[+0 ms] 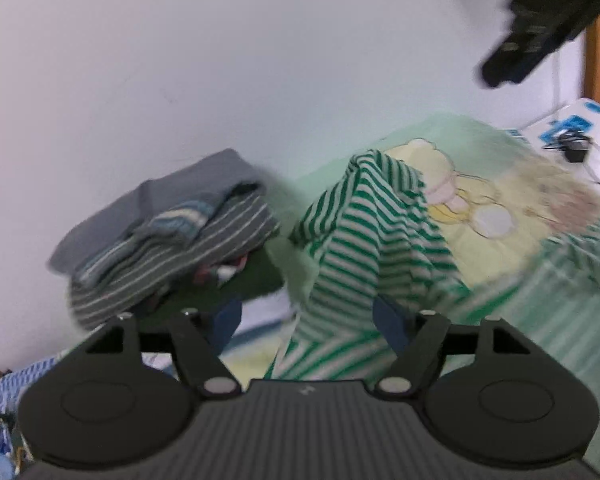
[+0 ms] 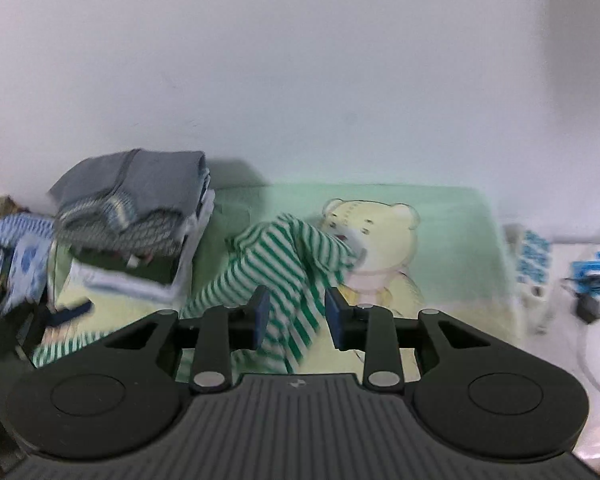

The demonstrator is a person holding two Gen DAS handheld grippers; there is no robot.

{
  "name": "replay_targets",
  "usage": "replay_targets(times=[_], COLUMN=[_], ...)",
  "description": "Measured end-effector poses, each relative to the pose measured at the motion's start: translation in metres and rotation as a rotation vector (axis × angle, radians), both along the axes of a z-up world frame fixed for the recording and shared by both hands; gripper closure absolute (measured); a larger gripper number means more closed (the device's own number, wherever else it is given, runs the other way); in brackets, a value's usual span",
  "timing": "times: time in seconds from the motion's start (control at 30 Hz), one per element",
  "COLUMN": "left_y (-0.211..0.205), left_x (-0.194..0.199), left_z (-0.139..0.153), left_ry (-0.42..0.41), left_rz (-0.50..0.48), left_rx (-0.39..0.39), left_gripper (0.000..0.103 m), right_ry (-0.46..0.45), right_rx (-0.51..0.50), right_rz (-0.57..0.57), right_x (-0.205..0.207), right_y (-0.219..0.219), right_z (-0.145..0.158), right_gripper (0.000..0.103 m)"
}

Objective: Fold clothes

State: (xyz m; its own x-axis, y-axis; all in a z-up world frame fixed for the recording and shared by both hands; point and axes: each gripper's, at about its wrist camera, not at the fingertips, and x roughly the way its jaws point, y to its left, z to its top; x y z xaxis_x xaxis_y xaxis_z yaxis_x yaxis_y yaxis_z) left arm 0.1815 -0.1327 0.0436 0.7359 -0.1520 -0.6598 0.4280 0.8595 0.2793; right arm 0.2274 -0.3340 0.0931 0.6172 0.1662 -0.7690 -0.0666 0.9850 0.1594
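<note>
A green-and-white striped garment [image 1: 364,232] rises in a crumpled peak over the bed, and its lower part hangs down between the pads of my left gripper [image 1: 309,326]. The jaws stand wide and the pads do not press on the cloth. In the right wrist view the same garment [image 2: 276,264] runs between the blue pads of my right gripper [image 2: 298,316]. Its jaws stand apart, with a gap showing beside the right pad. A blurred black housing [image 1: 540,20] of the other gripper hangs at the left view's top right.
A stack of folded grey and striped clothes [image 1: 172,232] [image 2: 140,216] sits at the left against the white wall. The green bedsheet [image 1: 480,216] [image 2: 452,216] bears a yellow bear print. A white surface with a black charger [image 1: 572,148] [image 2: 592,300] lies at the right. Blue-patterned cloth [image 2: 24,248] lies far left.
</note>
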Motion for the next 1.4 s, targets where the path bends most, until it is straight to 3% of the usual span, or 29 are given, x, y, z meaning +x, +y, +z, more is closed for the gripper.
replay_targets(times=[0.07,0.17,0.27,0.47,0.5,0.53,0.57,0.6,0.63,0.67,0.8,0.87,1.07,1.2,1.3,1.4], left_y=[-0.017,-0.046,-0.067,-0.092,-0.095,-0.098,-0.101,-0.102,-0.102,-0.101,-0.1,-0.1,-0.087,-0.074,-0.065,-0.058], left_x=[0.02,0.041,0.053,0.071,0.073,0.075,0.077,0.079,0.08,0.082,0.069,0.059,0.02,-0.007,-0.03,-0.062], left_z=[-0.015,-0.036,-0.054,-0.081,-0.086,-0.09,-0.095,-0.097,-0.1,-0.1,-0.09,-0.083,-0.058,-0.047,-0.044,-0.053], left_ry=[-0.002,-0.06,-0.111,-0.083,-0.084,-0.085,-0.077,-0.056,-0.036,-0.018,-0.09,-0.131,-0.15,-0.146,-0.12,-0.092], left_rz=[-0.005,-0.02,-0.022,-0.042,-0.04,-0.038,-0.028,-0.018,-0.008,0.007,0.01,0.0,-0.023,-0.004,-0.006,-0.026], left_rx=[-0.015,0.041,0.103,0.15,0.166,0.181,0.201,0.21,0.218,0.207,0.19,0.194,0.117,0.07,0.028,0.042], left_gripper=[0.025,0.01,0.011,0.011,0.015,0.023,0.044,0.064,0.072,0.089,0.099,0.1,0.1,0.1,0.1,0.1], right_ry=[0.029,0.038,0.063,0.106,0.108,0.107,0.103,0.098,0.092,0.074,-0.003,-0.047,-0.148,-0.195,-0.203,-0.169], right_rx=[0.045,0.081,0.108,0.073,0.058,0.037,0.027,0.017,0.01,0.024,0.087,0.108,0.178,0.169,0.148,0.146], right_rz=[-0.011,-0.052,-0.065,-0.046,-0.039,-0.031,-0.024,-0.018,-0.012,-0.01,0.003,0.013,0.113,0.161,0.201,0.237], right_x=[0.033,0.075,0.107,0.137,0.14,0.141,0.142,0.142,0.143,0.141,0.127,0.115,0.054,0.006,-0.035,-0.075], right_y=[0.0,0.006,0.011,0.025,0.027,0.029,0.029,0.03,0.03,0.028,0.02,0.016,0.016,0.02,0.023,0.023], right_z=[-0.022,-0.045,-0.067,-0.088,-0.09,-0.091,-0.092,-0.094,-0.094,-0.09,-0.071,-0.057,-0.012,0.012,0.019,0.012], right_gripper=[0.065,0.063,0.062,0.064,0.067,0.079,0.096,0.098,0.098,0.1,0.1,0.1,0.1,0.1,0.1,0.1])
